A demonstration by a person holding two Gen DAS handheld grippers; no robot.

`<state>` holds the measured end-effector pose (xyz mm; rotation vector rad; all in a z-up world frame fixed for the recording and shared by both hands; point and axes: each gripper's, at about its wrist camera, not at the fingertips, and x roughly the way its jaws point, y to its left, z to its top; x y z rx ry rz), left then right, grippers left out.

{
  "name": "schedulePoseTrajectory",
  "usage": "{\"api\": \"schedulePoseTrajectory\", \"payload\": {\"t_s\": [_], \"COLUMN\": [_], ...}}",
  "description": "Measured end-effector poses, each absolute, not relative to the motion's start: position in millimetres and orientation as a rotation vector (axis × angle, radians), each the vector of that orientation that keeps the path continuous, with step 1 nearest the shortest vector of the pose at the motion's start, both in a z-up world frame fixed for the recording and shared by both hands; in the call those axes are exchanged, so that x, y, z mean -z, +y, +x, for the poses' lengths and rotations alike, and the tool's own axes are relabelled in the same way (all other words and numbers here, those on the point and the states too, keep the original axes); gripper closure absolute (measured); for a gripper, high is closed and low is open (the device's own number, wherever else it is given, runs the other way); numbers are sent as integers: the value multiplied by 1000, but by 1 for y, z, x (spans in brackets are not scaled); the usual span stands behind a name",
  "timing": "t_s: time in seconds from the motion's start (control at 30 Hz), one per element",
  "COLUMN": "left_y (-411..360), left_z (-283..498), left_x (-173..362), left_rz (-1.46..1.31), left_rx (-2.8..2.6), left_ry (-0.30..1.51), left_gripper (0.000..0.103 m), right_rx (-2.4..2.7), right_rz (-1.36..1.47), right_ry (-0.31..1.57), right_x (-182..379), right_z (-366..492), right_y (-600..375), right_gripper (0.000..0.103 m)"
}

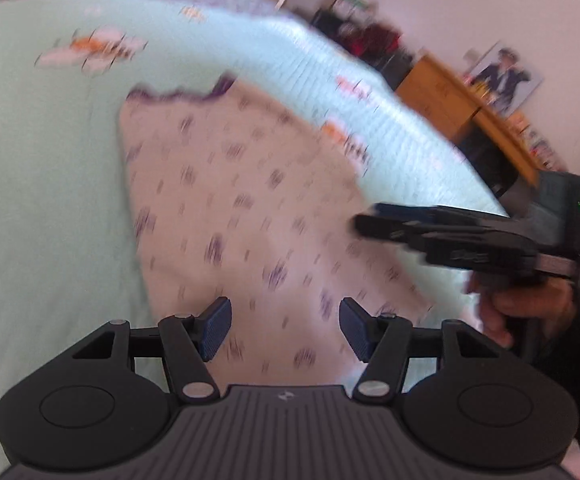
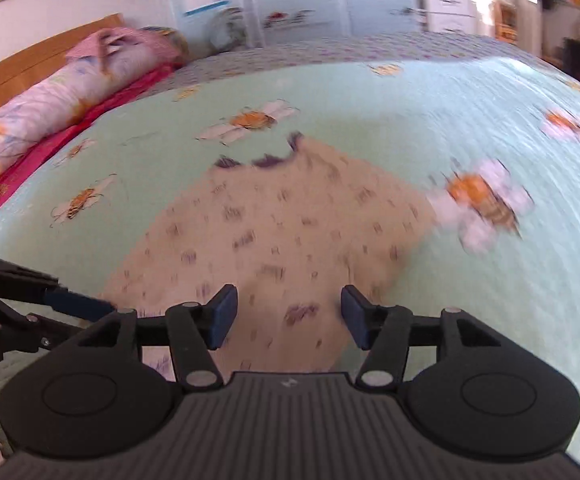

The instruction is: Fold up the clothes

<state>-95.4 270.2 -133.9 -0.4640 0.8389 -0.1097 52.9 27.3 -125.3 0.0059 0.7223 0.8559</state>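
A pale pink garment [image 1: 241,208] with small purple marks and a dark purple scalloped edge lies flat on the bed; the same garment [image 2: 285,232] fills the middle of the right wrist view. My left gripper [image 1: 285,328] hovers open over its near part, nothing between the blue pads. My right gripper [image 2: 288,316] is open too, above the garment's near edge. In the left wrist view the right gripper [image 1: 374,222] comes in from the right, held by a hand [image 1: 522,312]. The left gripper [image 2: 85,306] shows at the left edge of the right wrist view. Both views are motion-blurred.
A light green quilt [image 2: 370,112] with daisy and bee prints covers the bed. A rolled pink floral blanket [image 2: 49,100] lies along the wooden headboard [image 2: 21,60]. A wooden desk [image 1: 462,104] and dark clutter stand beyond the bed's far side.
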Motion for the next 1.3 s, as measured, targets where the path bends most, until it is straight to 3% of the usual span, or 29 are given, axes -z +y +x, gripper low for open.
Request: {"api": "schedulePoseTrajectory", "payload": {"t_s": [0.17, 0.23, 0.3, 0.43, 0.5, 0.53, 0.57, 0.67, 0.77, 0.87, 0.9, 1.07, 1.3], "left_y": [251, 246, 244, 234, 235, 237, 239, 239, 236, 245, 247, 246, 286], "left_z": [-109, -112, -119, -118, -110, -109, -114, -124, -117, -101, -106, -111, 2], "left_x": [135, 136, 127, 117, 132, 141, 143, 131, 121, 142, 142, 108, 77], "left_rz": [-400, -385, -401, -367, -389, -414, -430, -442, -377, -395, -409, -355, -384], "left_rx": [120, 96, 109, 133, 118, 94, 77, 102, 91, 20, 13, 64, 68], "left_ry": [866, 892, 859, 830, 913, 954, 947, 888, 828, 970, 953, 784, 640], "left_gripper": [41, 41, 41, 41, 41, 41, 42, 42, 40, 43, 44, 43, 42], "right_rx": [-924, -876, -871, -902, -915, -903, -872, -906, -937, -883, -863, -946, -919], "right_rz": [102, 97, 219, 268, 225, 199, 190, 302, 321, 316, 319, 395, 542], "right_ry": [786, 864, 827, 694, 784, 848, 874, 778, 750, 898, 944, 756, 651], "right_x": [142, 158, 148, 131, 147, 157, 159, 138, 132, 153, 159, 123, 92], "right_z": [9, 7, 3, -11, -6, -3, -3, -13, -13, -1, 2, -7, 89], "right_y": [13, 8, -9, -17, -4, 0, 0, -13, -6, 4, 6, -13, 15], "right_gripper": [42, 48, 47, 38, 38, 39, 48, 47, 34, 35, 41, 37, 36]}}
